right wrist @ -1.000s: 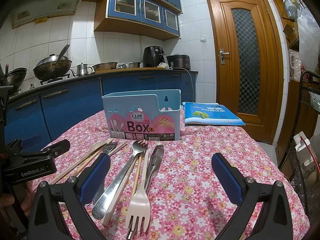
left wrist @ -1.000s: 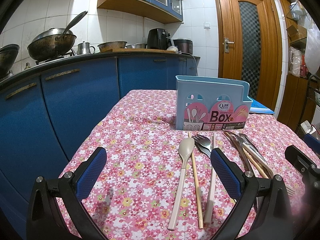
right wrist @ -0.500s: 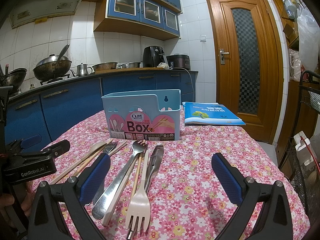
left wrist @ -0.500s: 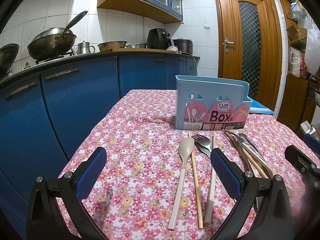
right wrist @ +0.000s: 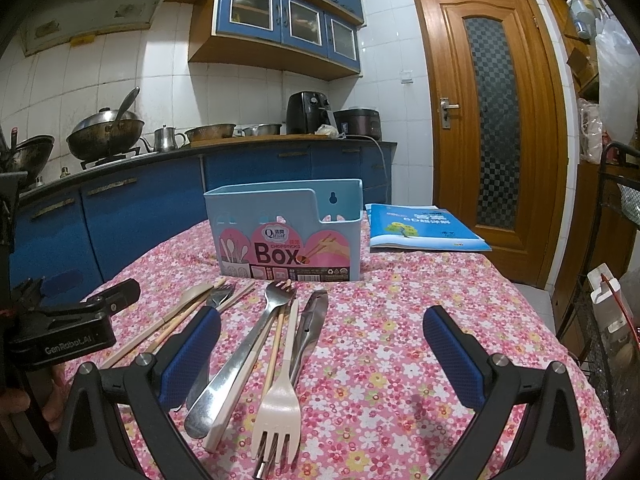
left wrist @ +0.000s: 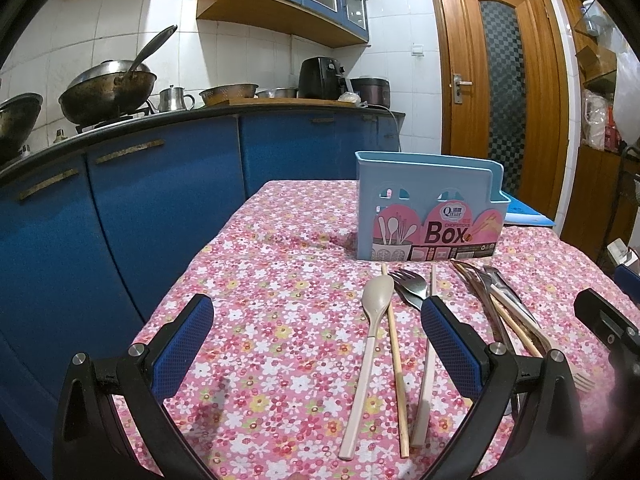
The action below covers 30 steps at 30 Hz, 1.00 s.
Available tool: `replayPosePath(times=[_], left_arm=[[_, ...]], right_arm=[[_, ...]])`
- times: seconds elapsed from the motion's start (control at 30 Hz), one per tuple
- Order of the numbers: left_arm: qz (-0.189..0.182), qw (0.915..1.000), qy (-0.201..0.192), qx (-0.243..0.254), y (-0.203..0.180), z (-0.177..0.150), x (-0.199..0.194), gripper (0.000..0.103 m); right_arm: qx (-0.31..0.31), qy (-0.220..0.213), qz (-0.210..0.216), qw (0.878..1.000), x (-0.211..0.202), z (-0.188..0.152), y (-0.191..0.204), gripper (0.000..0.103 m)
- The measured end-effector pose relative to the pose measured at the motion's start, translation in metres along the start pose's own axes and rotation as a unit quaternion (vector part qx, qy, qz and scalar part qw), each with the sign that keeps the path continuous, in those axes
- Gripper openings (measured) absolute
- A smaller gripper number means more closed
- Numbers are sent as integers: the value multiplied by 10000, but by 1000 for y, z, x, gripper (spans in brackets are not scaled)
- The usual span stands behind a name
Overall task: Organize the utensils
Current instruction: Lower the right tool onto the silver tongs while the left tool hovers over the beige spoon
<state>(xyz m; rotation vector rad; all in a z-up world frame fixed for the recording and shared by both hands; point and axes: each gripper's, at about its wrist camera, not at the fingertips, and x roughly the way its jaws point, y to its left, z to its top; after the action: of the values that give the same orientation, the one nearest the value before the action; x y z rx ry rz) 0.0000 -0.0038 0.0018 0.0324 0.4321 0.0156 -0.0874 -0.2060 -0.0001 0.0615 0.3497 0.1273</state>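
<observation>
Both your left gripper [left wrist: 316, 354] and right gripper [right wrist: 322, 354] gaped wide, holding nothing, while the thin, stiff, slippery-looking utensils [right wrist: 276, 344] lay flat before the blue box [right wrist: 286, 230], so you'd probably pinch mid-handle.

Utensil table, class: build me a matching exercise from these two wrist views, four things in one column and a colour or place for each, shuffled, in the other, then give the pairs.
Things
1. utensil box
2. plastic fork
3. booklet
4. plastic spoon

Descriptions
A. cream, tines pointing toward the right wrist camera
B. light blue, standing upright beyond the utensils
C. lying flat to the right of the box
D. beige, bowl end toward the box

Pairs: 1-B, 2-A, 3-C, 4-D
</observation>
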Motion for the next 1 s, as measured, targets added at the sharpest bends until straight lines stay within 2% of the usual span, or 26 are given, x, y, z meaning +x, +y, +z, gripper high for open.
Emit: replayPosePath(times=[0.43, 0.6, 0.73, 0.9, 1.0], left_arm=[[-204, 9989, 388, 152, 3, 29, 5, 103], [-535, 9940, 959, 14, 7, 46, 20, 98], [-719, 9875, 1395, -126, 11, 55, 35, 93], [-806, 9801, 1806, 168, 3, 59, 50, 92], [-774, 9745, 2074, 364, -3, 54, 61, 91]], right_arm=[[-177, 548, 178, 9982, 4, 30, -3, 103], [-115, 1106, 187, 9936, 18, 46, -10, 103], [-263, 1729, 37, 9846, 33, 52, -10, 103], [-242, 2264, 120, 9737, 49, 49, -13, 93], [-211, 2543, 103, 9668, 57, 48, -14, 85]])
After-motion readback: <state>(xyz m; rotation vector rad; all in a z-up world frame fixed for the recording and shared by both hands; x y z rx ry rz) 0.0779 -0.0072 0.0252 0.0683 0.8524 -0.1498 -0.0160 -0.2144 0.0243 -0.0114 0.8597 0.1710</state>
